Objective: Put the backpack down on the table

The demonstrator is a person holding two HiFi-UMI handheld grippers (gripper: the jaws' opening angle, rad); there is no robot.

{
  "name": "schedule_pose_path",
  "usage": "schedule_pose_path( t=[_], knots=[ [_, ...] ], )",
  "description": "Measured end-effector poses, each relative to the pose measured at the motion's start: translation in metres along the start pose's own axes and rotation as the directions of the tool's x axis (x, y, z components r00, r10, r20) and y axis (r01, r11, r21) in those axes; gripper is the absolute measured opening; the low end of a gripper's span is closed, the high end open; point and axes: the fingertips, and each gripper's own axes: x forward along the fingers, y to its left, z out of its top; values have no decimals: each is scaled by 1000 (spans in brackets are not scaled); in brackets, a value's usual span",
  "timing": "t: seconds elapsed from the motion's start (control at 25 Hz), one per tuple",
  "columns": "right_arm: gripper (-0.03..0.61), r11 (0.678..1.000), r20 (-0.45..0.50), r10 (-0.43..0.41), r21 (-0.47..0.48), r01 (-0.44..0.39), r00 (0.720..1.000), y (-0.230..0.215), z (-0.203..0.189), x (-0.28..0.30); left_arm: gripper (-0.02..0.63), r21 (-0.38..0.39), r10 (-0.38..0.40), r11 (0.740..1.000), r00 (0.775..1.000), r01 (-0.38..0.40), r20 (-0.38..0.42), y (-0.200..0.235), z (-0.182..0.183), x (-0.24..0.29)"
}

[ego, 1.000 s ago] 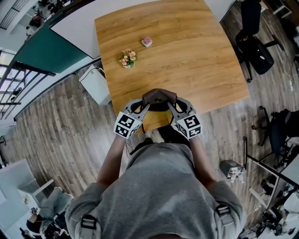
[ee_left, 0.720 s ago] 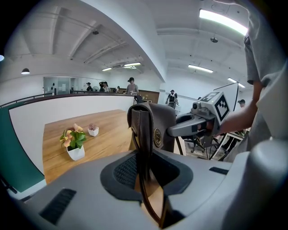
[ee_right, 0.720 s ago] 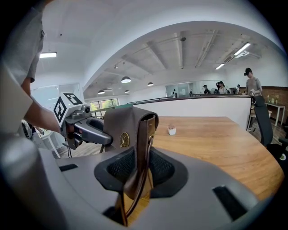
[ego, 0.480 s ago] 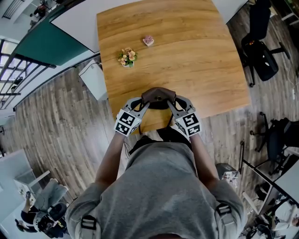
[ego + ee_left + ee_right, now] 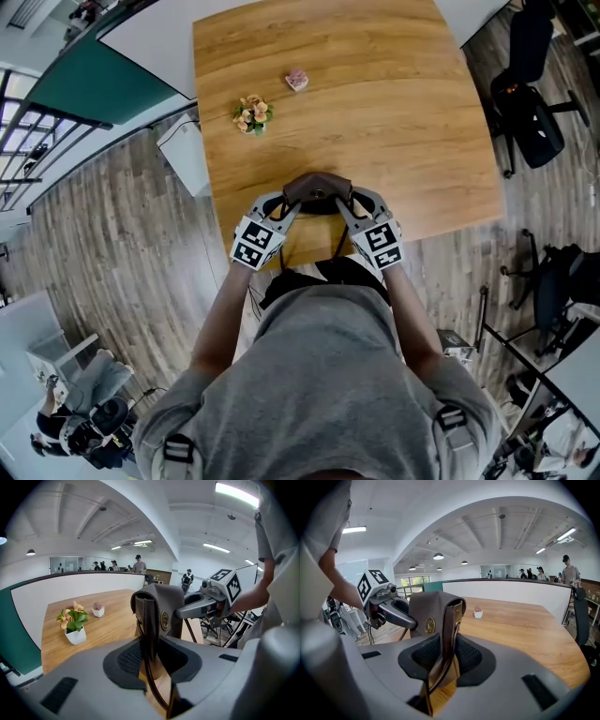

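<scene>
- Two claws hold the small brown leather backpack (image 5: 318, 192) by its straps at the near edge of the light wooden counter (image 5: 394, 112); whether its base touches the wood is unclear
- Jaws of the left claw (image 5: 284, 210) have just been opening, strap between the pads, so the release seems to be starting
- Jaws of the right claw (image 5: 351, 210) stand narrowly apart, pinched on the other strap

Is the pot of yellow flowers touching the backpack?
No, the pot of yellow flowers stands clear of the backpack, farther up the table.
</scene>
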Motion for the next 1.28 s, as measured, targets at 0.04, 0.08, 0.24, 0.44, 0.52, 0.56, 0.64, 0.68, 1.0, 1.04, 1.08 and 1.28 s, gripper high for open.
schedule_pose_path(
  t=[0.04, 0.08, 0.24, 0.44, 0.52, 0.56, 0.64, 0.68, 1.0, 1.04, 1.08, 1.28],
  knots=[
    [101, 1000, -4, 4, -2, -4, 1000, -1, -1, 2, 101, 1, 1, 1000, 1000, -1, -6, 2, -1, 2],
    [101, 1000, -8, 7, -6, -7, 1000, -3, -1, 4, 101, 4, 2, 1000, 1000, -2, -11, 3, -1, 4],
    [104, 999, -24, 13, -49, -14, 1000, -14, -4, 12, 104, 16, 10, 1000, 1000, -10, -18, 10, 1, 16],
    [106, 995, -46, 20, -99, -24, 999, -20, -10, 21, 109, 27, 35, 999, 998, -34, -44, 17, -7, 26],
    [106, 994, -54, 25, -106, -31, 998, -22, -12, 25, 109, 28, 42, 999, 998, -40, -52, 20, -9, 29],
    [106, 994, -56, 28, -107, -34, 998, -22, -13, 27, 109, 25, 44, 999, 998, -42, -55, 22, -10, 30],
    [107, 993, -61, 34, -112, -41, 998, -22, -14, 31, 110, 21, 50, 999, 997, -49, -59, 25, -12, 31],
    [109, 992, -65, 36, -116, -43, 997, -22, -16, 32, 110, 24, 56, 998, 996, -55, -64, 26, -13, 31],
    [130, 992, -101, 28, -123, -40, 995, -29, -29, 35, 114, -7, 55, 998, 998, -55, -42, 24, -18, 32],
    [133, 992, -101, 30, -120, -42, 994, -28, -29, 35, 114, -11, 55, 998, 998, -56, -42, 24, -18, 32],
    [137, 993, -102, 33, -113, -44, 994, -28, -30, 34, 114, -20, 54, 998, 998, -55, -42, 23, -18, 31],
    [162, 999, -84, 27, -45, -31, 996, -32, -33, 32, 127, -68, 39, 997, 999, -40, -24, 22, -17, 30]
  ],
)
